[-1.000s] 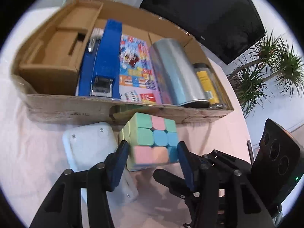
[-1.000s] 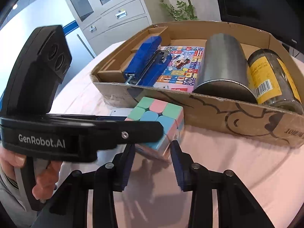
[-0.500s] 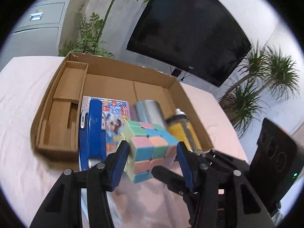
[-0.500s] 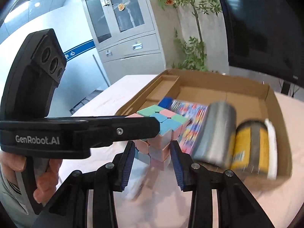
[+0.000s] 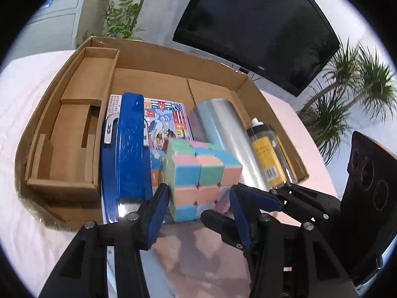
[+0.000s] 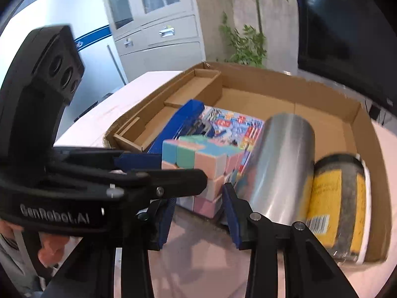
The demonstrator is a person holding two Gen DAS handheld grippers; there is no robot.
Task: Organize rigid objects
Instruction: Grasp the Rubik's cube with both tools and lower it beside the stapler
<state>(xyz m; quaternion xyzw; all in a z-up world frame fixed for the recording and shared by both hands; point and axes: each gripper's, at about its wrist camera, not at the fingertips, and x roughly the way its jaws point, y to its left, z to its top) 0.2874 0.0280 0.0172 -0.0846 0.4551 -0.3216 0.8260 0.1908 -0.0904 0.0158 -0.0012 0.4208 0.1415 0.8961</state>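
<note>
**Cube held between both grippers, above the front edge of the box**

Cube in pastel colours sits in our double hold: the left gripper has its jaws pinching the lower rows from either side, and the right gripper appears to clamp it too, its jaws standing close on the bottom layers, though motion blur keeps us from being sure of contact there. The two tools meet at roughly a right angle, so each one takes a different pair of faces.

We judge the cube to be in the air, over the near wall of the cardboard box and just short of its floor. What the next move turns on is what lies straight ahead of the jaws: the picture book flat on the box floor, with the blue stapler to its left and the silver can lying on its side to its right. Both of these run lengthwise away from us, leaving a lane between them about as wide as the cube looks. The yellow-labelled jar lies beyond the can, against the right wall.

Being square, the cube has no long axis to align; we only need its faces parallel to that lane. The tabletop around the box is covered in pale pink cloth.
</note>
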